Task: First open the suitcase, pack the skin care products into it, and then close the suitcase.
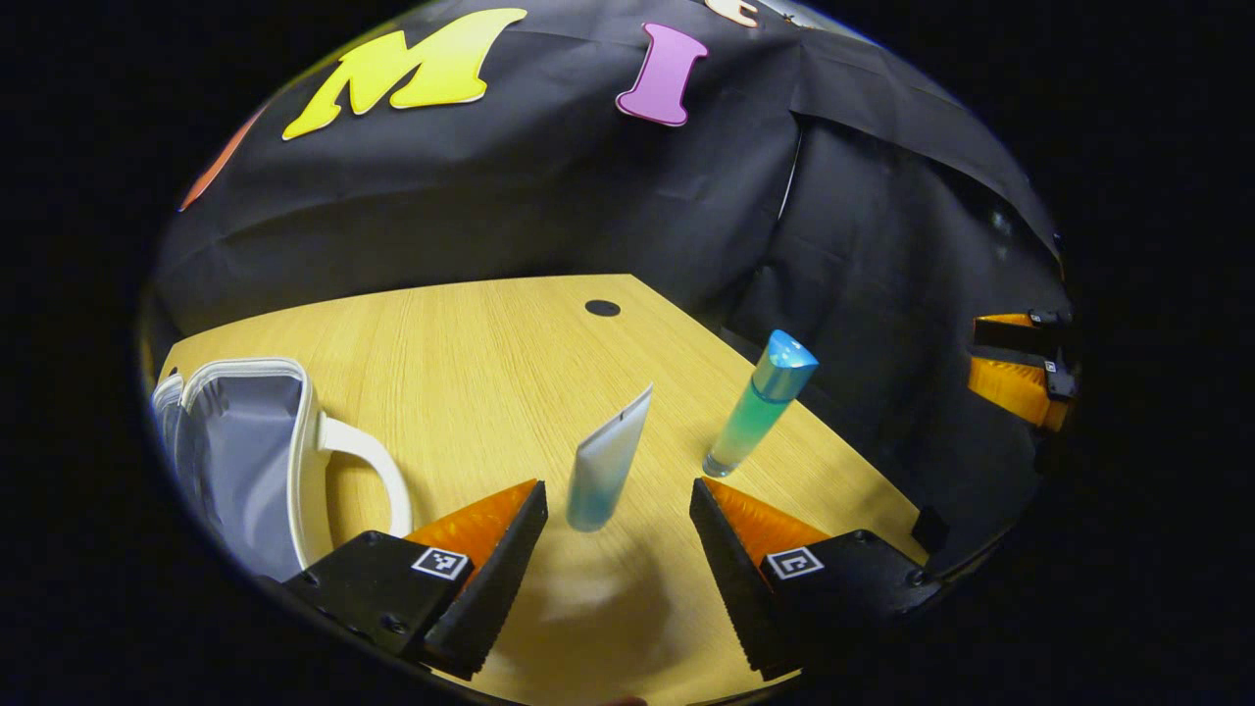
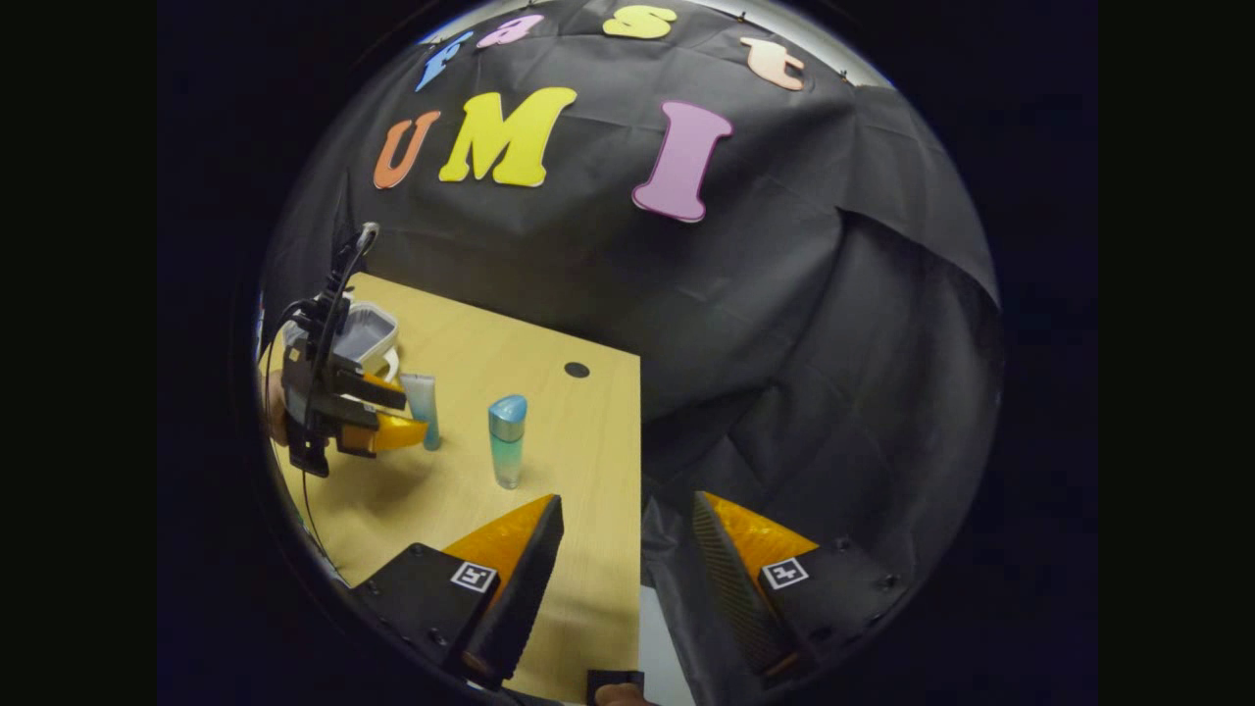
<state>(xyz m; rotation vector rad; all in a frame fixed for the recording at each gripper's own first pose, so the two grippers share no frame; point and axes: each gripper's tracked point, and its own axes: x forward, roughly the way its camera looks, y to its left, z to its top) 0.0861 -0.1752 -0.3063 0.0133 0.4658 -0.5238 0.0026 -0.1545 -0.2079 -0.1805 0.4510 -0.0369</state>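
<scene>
Both grippers stand with their fingers apart and nothing between them. In the left gripper view, the left gripper (image 1: 618,534) hangs low over the table (image 1: 471,333), and a pale tube (image 1: 608,461) stands upright on its cap just beyond the gap between the fingers; I cannot tell whether either finger touches it, though it looks clear of both. To the right of the tube stands a bottle (image 1: 760,404) with a blue cap and greenish body, near the table's edge. At the left of that view sits the suitcase (image 1: 245,461), a small white case with a grey lining, its lid up and its white handle turned toward the tube. A dark round hole (image 1: 602,308) marks the tabletop farther back. At the far right edge of that view the right gripper's fingers (image 1: 1020,378) show against the dark cloth, off the table.

The right gripper view shows all this from the side. The right gripper (image 2: 627,569) hovers at the table's corner, half over the wood and half over the drop beside it. Farther off, the left gripper (image 2: 377,417) reaches in with its cable trailing up, its fingertips at the tube (image 2: 424,407). The bottle (image 2: 507,441) stands apart from the tube, nearer the right gripper, and the open suitcase (image 2: 368,333) lies behind the left gripper.
</scene>
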